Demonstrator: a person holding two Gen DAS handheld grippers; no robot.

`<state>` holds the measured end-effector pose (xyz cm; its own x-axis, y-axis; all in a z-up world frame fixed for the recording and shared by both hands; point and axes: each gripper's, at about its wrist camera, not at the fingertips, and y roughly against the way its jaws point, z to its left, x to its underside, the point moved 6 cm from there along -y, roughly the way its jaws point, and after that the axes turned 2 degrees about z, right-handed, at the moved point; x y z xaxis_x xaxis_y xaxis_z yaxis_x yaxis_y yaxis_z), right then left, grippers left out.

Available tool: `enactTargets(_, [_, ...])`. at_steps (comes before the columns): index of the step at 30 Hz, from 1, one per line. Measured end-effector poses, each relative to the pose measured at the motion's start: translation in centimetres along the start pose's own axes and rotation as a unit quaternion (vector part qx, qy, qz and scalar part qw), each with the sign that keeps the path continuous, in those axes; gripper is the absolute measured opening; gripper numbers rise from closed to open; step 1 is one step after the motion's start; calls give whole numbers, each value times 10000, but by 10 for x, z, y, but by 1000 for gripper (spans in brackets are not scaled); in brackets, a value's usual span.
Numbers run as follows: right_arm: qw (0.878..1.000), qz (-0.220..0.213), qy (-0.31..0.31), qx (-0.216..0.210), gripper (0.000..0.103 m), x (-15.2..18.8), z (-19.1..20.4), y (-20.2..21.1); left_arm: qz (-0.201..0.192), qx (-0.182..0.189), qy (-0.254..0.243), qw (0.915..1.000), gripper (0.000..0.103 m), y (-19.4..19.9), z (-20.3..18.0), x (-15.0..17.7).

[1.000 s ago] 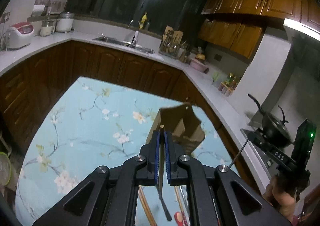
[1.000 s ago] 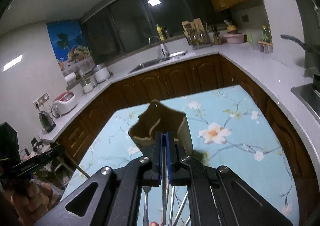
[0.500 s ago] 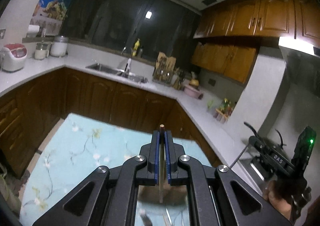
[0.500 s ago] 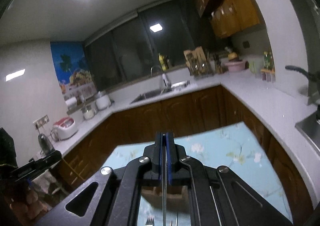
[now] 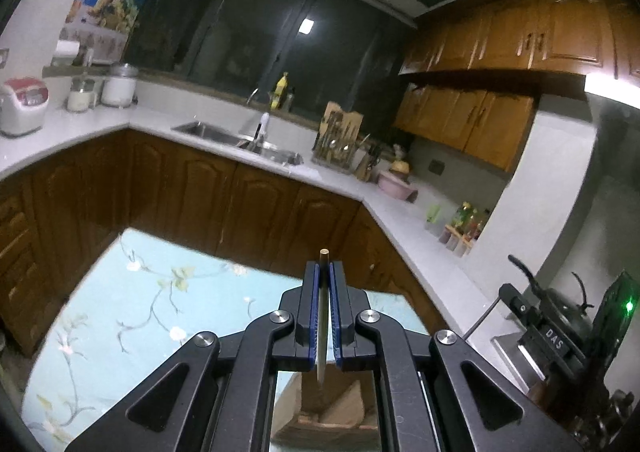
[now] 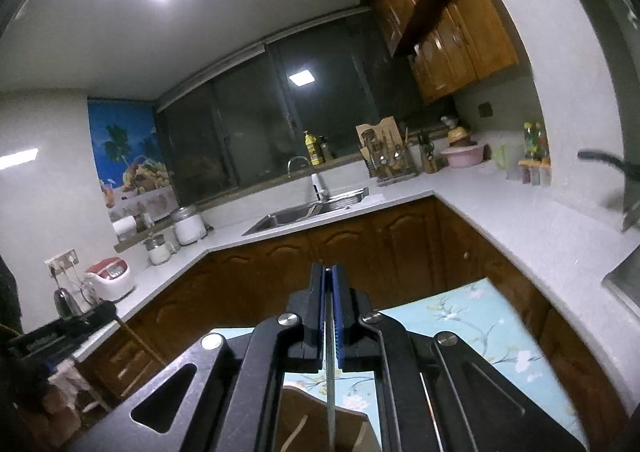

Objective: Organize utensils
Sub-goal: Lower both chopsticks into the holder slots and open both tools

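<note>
My left gripper [image 5: 324, 272] is shut on a pale wooden chopstick [image 5: 322, 316] that stands upright between the blue pads, its tip poking above them. Below it, through the gripper frame, I see the wooden utensil holder [image 5: 332, 408] on the floral tablecloth [image 5: 132, 316]. My right gripper [image 6: 329, 272] is shut on a thin metal utensil handle [image 6: 330, 372], held upright above the same wooden holder [image 6: 304, 424]. The other gripper shows at the right edge of the left wrist view [image 5: 560, 344], with a thin rod in it.
The table carries a light blue floral cloth [image 6: 472, 328]. Behind it run dark wooden cabinets [image 5: 224, 195], a white counter [image 5: 404, 211] with a sink [image 5: 240, 137], a rice cooker [image 5: 22, 105] and a utensil rack [image 5: 338, 141]. A black wok [image 5: 560, 304] sits at the right.
Both grippers have risen and tilted up with their utensils. The wooden holder has dropped from mid view to the bottom, beneath the fingers; more wall and ceiling show.
</note>
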<state>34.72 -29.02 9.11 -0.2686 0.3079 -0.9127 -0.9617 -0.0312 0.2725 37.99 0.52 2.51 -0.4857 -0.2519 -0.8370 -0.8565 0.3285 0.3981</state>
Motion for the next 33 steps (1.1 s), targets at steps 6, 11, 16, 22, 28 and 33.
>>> enactTargets(6, [9993,317,-210,59,4,36,-22,-25,235,-107,226,9994,4,-50,13,17])
enactTargets(11, [9985,453,-290,98,3,50,-31,-32,311,-156,253,9991,4,-77,12,17])
enactTargets(16, [9975,599,-359,106,4,60,-34,-37,449,-170,206,9986,4,-74,13,27])
enactTargets(22, [9978,600,-279,103,4,63,-32,-37,624,-219,146,9977,5,-80,11,28])
enactTargets(28, [9970,736,-225,81,9,64,-30,-41,699,-230,91,9972,5,-77,8,26])
enactTargets(33, [9955,903,-296,49,10,69,-34,-44,724,-288,110,9969,24,-73,11,23])
